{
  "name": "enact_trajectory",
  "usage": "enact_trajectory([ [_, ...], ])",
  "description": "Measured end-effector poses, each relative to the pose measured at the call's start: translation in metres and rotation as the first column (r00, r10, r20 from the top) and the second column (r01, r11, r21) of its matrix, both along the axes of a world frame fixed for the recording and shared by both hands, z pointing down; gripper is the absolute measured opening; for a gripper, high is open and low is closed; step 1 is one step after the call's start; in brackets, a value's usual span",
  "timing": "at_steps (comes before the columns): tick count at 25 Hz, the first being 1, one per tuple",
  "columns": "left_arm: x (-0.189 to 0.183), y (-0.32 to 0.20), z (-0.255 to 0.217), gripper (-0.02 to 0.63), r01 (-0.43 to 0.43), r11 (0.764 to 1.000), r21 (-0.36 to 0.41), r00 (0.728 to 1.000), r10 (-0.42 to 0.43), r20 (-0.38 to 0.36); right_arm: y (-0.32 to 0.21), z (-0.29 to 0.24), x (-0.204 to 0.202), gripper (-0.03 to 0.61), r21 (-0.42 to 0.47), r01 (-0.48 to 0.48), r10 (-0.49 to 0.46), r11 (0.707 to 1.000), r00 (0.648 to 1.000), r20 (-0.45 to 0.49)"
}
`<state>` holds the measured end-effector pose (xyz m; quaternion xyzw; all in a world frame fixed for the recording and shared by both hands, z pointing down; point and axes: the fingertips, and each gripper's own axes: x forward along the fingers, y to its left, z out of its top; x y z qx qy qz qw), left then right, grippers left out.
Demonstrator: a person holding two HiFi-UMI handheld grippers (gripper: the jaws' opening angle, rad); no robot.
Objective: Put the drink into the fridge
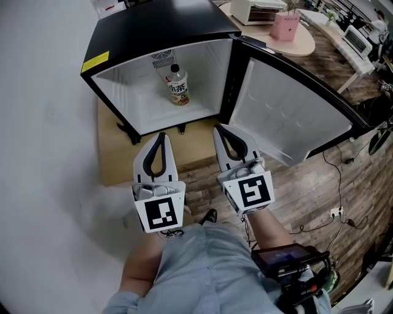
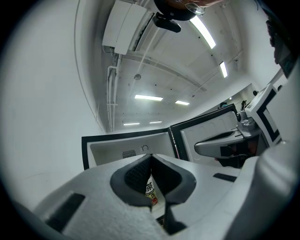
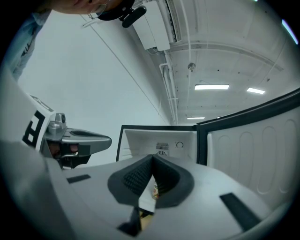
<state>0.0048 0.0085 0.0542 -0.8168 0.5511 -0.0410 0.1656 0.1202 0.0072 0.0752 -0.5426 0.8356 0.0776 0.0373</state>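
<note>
The drink, a clear bottle (image 1: pixel 177 85) with a white label, stands upright inside the open black mini fridge (image 1: pixel 116 37), near its back wall. The fridge door (image 1: pixel 295 116) is swung wide to the right. Both grippers hover side by side just in front of the fridge opening and point at it. My left gripper (image 1: pixel 162 134) is shut and holds nothing. My right gripper (image 1: pixel 216 128) is also shut and empty. In the left gripper view the bottle (image 2: pixel 150 189) shows only as a sliver behind the closed jaws, and likewise in the right gripper view (image 3: pixel 154 189).
The fridge sits on a low wooden board (image 1: pixel 116 156) against a white wall at the left. Behind it, a round table (image 1: pixel 304 43) carries a pink box (image 1: pixel 286 26) and a white appliance (image 1: pixel 258 9). Cables and a socket (image 1: pixel 336 212) lie on the wood floor at the right.
</note>
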Motion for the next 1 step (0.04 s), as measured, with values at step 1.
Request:
enact_trajectory([
  [1, 0.0006, -0.0002, 0.0002, 0.009, 0.0, 1.0, 0.0, 1.0, 0.0, 0.001, -0.0003, -0.0002, 0.0005, 0.005, 0.0, 0.0, 0.0, 1.0, 1.0, 0.0],
])
